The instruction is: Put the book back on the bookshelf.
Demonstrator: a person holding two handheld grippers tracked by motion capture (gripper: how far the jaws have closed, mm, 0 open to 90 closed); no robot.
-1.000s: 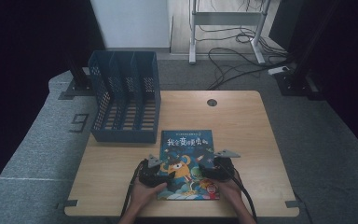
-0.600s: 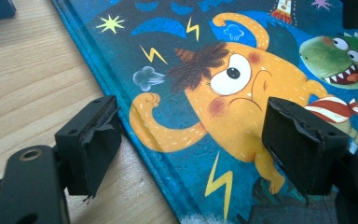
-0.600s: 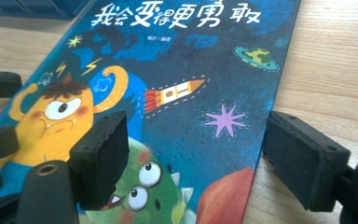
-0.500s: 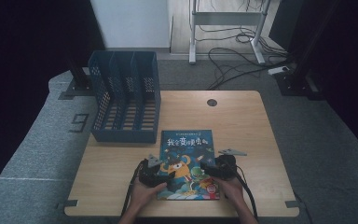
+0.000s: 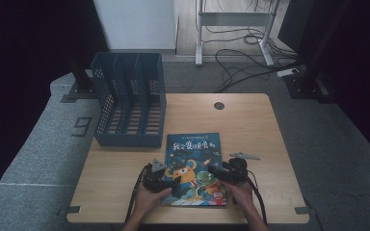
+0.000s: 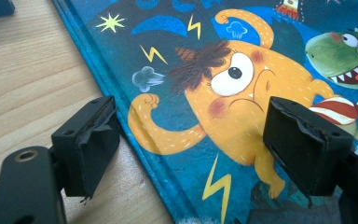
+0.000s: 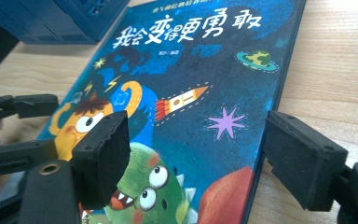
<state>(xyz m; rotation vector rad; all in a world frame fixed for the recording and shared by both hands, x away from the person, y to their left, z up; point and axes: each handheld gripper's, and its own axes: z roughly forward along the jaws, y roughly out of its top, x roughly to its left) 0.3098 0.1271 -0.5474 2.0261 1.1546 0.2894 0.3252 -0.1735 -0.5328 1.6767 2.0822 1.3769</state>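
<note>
Children's picture book (image 5: 194,166) flat on desk (image 5: 250,130), near front edge, just right of blue file rack (image 5: 130,106). Dark blue cover: white Chinese title, orange one-eyed monster, green dinosaur, rocket, ringed planet, purple star. Left claw (image 6: 191,140) spread, straddling book's left edge. Right claw (image 7: 196,156) spread, straddling right edge. No pinch visible.
</note>
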